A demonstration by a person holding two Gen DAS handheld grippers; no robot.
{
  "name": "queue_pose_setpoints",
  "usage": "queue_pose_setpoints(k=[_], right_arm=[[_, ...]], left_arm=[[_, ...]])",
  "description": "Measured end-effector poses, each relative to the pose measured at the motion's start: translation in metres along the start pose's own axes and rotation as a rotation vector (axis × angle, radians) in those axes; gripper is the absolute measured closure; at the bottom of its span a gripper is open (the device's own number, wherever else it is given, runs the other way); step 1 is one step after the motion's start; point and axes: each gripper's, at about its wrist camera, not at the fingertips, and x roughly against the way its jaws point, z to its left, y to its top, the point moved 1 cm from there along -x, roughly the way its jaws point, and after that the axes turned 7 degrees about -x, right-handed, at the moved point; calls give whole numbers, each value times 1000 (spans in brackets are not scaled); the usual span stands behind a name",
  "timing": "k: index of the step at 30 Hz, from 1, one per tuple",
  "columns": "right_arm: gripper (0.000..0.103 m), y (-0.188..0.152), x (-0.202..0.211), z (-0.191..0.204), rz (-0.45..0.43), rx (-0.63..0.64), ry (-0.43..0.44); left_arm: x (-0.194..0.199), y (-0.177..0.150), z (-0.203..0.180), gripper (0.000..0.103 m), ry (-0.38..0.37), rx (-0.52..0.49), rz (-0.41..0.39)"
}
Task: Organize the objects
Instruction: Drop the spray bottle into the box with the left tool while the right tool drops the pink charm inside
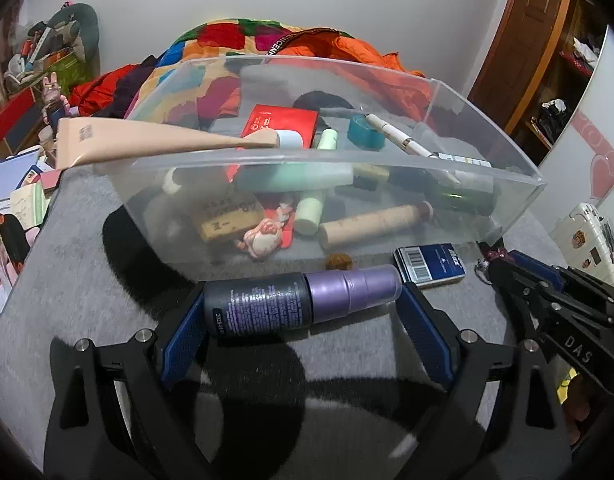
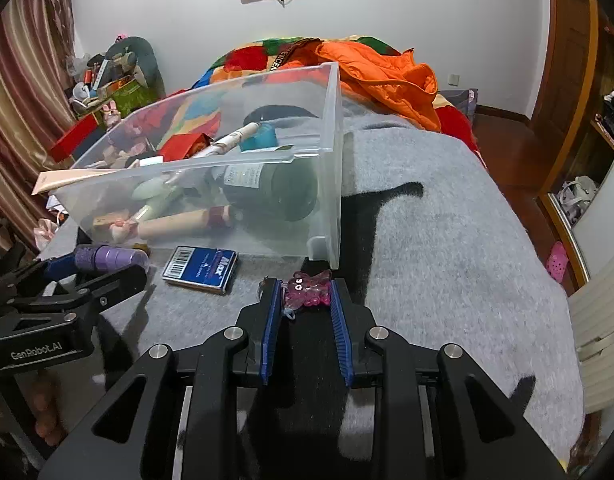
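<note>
My left gripper is shut on a purple spray bottle, held sideways just in front of the clear plastic bin; the bottle also shows in the right wrist view. My right gripper is shut on a pink glittery bear charm, low over the grey blanket by the bin's near corner. The bin holds several items, among them a red box, a green glass bottle and tubes. A blue box lies on the blanket between the grippers, also in the right wrist view.
A small brown nut-like thing lies by the bin's front wall. A beige tube rests across the bin's left rim. Orange and patchwork bedding is heaped behind the bin. Clutter lines the left side.
</note>
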Motion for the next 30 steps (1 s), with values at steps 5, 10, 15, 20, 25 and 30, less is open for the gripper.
queue_pose_setpoints(k=[5,10,15,20,25,30], right_arm=[[80,3,13,5,-26,15,21],[80,9,33,15,-82,47,27],[80,17,53,22,-135,55,51],[80,30,67,26,-190,55,69],[80,43,80,32,-248,62,78],[80,58,88,35,-297,59,78]], left_arm=[[9,-4,0,12,-4,5,-14],[26,-3,1,12,-2,11,-54],[46,2,0,12,4,0,-107],[65,9,-2,12,21,-19,-160],[81,21,-1,12,32,-31,-209],[88,33,1,12,37,-32,-243]])
